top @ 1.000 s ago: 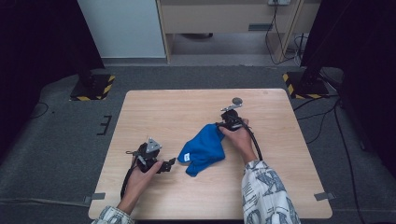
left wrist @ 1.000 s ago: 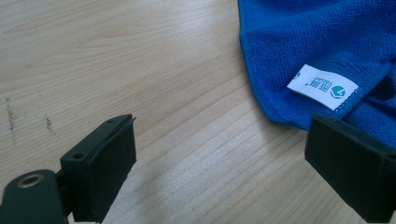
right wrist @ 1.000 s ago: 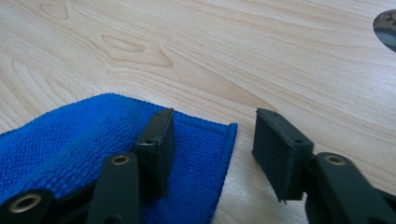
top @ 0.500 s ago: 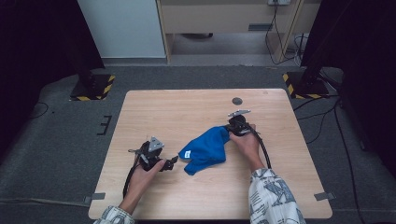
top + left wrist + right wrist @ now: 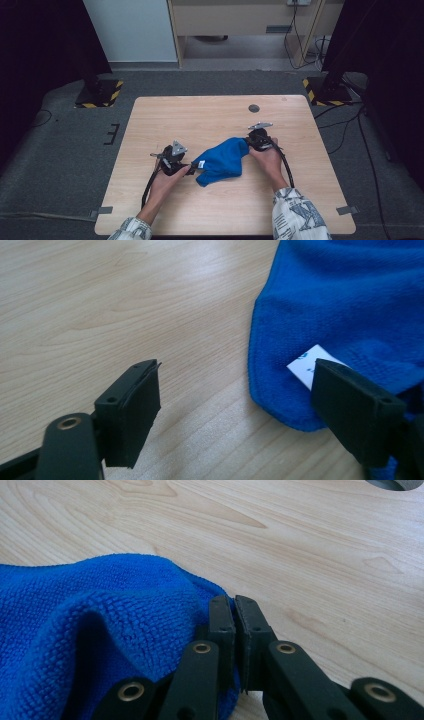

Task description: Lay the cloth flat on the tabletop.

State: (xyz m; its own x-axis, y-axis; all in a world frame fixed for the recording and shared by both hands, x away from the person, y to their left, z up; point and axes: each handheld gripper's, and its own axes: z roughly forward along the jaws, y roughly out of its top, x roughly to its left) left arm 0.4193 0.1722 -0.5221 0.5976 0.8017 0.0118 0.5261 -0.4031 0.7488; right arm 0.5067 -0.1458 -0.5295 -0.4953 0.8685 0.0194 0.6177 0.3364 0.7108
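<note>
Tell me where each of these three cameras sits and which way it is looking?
High view: fixed above the person's side, looking forward and down on the light wooden table; both forearms, left gripper and right gripper show.
Left gripper view: rides the left gripper, looking along its open jaws at the blue terry cloth with the white label.
Right gripper view: rides the right gripper, shut on the cloth's edge.
All views share the cloth and table.

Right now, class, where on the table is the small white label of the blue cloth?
In the high view the small white label sits at the blue microfibre cloth's left edge, beside the left claw; in the left gripper view it is against the right-hand jaw.
</note>
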